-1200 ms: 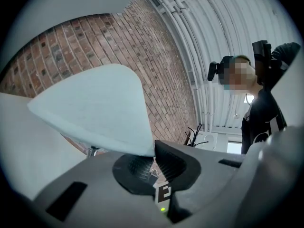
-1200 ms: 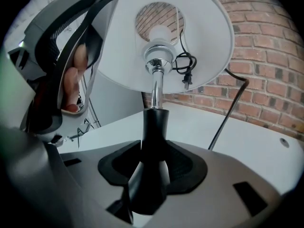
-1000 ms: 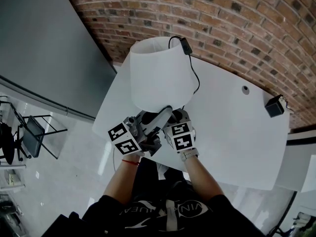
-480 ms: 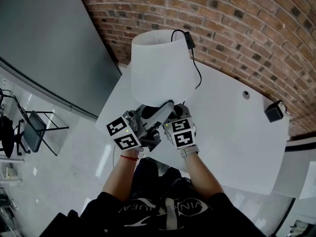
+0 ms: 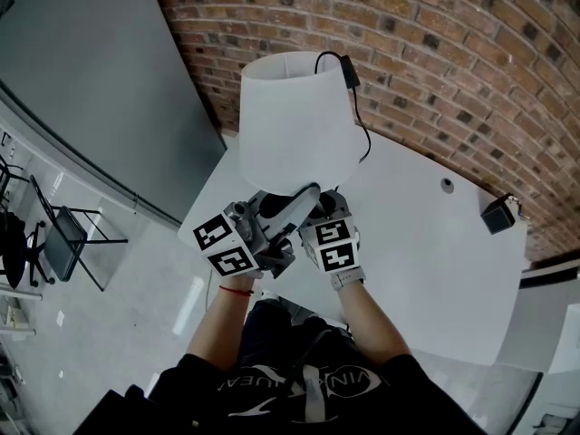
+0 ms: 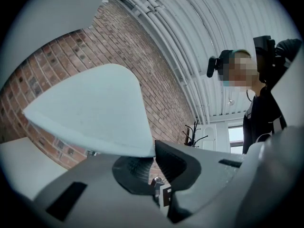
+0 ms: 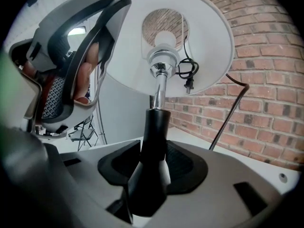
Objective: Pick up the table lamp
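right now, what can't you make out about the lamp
Base: head view, under the shade, left gripper and right gripper; right gripper view, cut off below the gripped stem.
Whether it is off the table: no view shows that.
Cord end: behind the right gripper in its view, behind the shade in head view.
Black box at the table's edge: too small in head view to identify.
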Demonstrator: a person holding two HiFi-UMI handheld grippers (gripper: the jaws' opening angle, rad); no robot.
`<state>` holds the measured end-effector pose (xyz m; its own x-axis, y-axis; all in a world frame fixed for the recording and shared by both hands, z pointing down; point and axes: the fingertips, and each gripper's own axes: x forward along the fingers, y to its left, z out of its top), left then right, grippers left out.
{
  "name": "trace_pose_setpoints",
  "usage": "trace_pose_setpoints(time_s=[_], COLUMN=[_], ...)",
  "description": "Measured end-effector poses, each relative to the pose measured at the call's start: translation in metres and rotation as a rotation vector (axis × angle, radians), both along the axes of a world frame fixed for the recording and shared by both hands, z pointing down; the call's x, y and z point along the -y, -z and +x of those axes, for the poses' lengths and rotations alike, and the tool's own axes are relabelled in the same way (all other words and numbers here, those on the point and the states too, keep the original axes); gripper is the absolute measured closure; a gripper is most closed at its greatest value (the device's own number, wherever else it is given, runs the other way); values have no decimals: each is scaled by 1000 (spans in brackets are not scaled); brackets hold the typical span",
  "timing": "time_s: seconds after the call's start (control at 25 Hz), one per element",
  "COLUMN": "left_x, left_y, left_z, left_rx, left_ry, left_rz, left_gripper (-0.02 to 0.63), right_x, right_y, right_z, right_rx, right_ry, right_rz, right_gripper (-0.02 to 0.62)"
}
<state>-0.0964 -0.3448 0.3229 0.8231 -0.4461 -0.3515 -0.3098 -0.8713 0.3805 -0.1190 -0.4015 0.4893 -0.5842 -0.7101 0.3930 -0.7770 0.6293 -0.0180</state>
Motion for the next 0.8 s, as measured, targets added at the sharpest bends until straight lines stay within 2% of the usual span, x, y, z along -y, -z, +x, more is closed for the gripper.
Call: trace_pose_setpoints(time_s=[0.8], left_x=[-21], left_y=[69], left_z=[6], left_rx=[47], left_ry=[39], left_rz=[146], left_gripper=[588], right_x=[0], right_y=[80], right_z=[-2], right_rx=[33], right_ry=[21], right_rz=[177], right_gripper=[433])
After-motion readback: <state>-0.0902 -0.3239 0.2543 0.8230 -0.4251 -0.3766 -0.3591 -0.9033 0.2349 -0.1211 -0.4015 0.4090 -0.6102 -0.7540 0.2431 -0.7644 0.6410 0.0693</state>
